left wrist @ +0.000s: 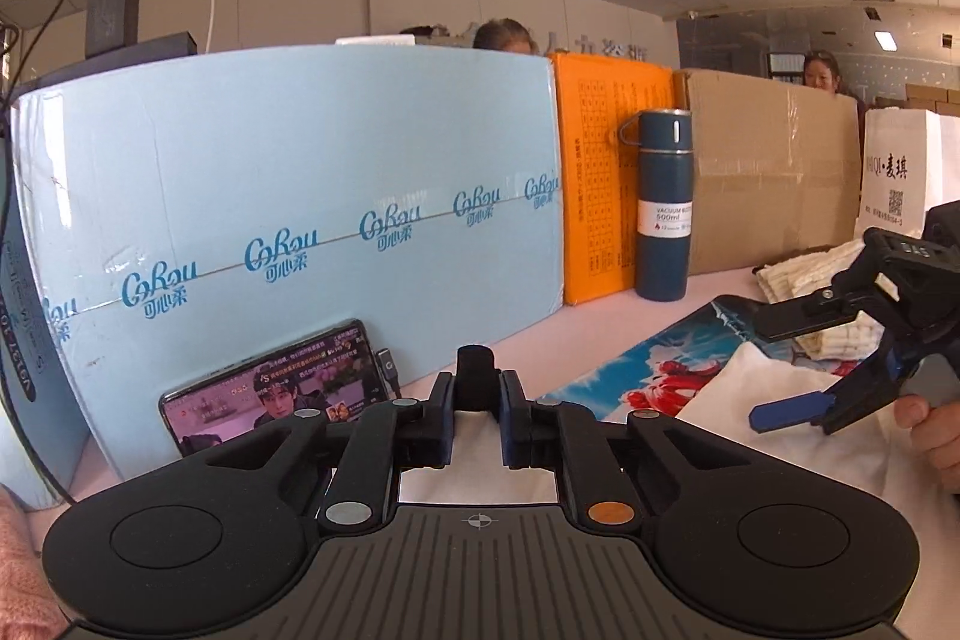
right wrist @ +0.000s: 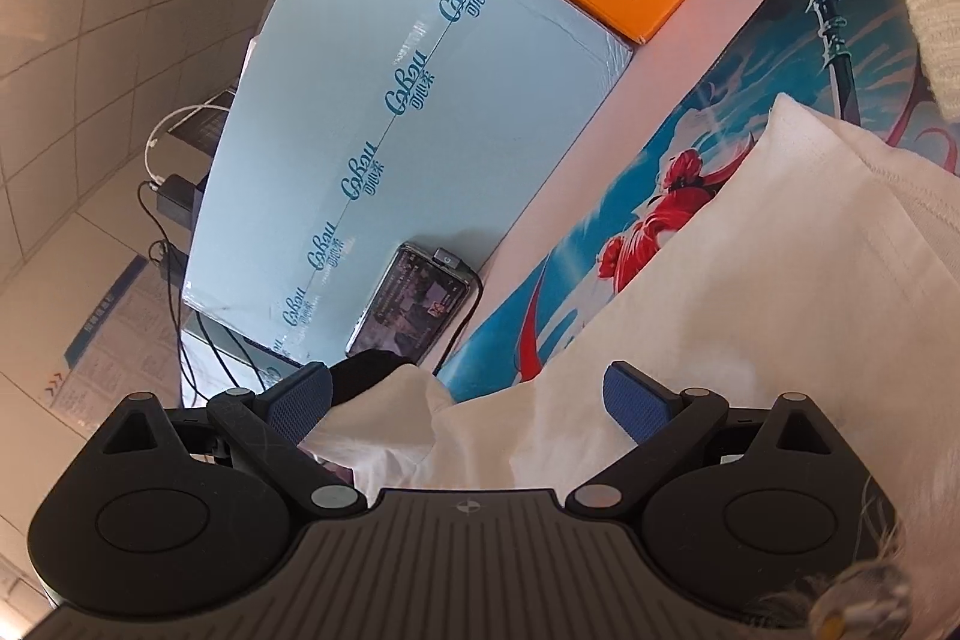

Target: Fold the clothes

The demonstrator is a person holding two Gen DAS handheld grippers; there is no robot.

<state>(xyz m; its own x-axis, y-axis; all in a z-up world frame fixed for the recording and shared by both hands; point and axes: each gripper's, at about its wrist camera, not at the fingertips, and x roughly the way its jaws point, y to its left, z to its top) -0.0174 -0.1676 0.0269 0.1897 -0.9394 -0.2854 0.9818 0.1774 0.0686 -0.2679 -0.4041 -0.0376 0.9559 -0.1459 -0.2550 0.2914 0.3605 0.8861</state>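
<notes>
Pink table, boxes behind; left tongs pinch white garment, right tongs gape.

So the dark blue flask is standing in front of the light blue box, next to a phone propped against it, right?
Not quite. The dark blue flask stands in front of the orange box, beside the brown carton. The phone is the thing propped against the light blue box. The left wrist view shows this.
</notes>
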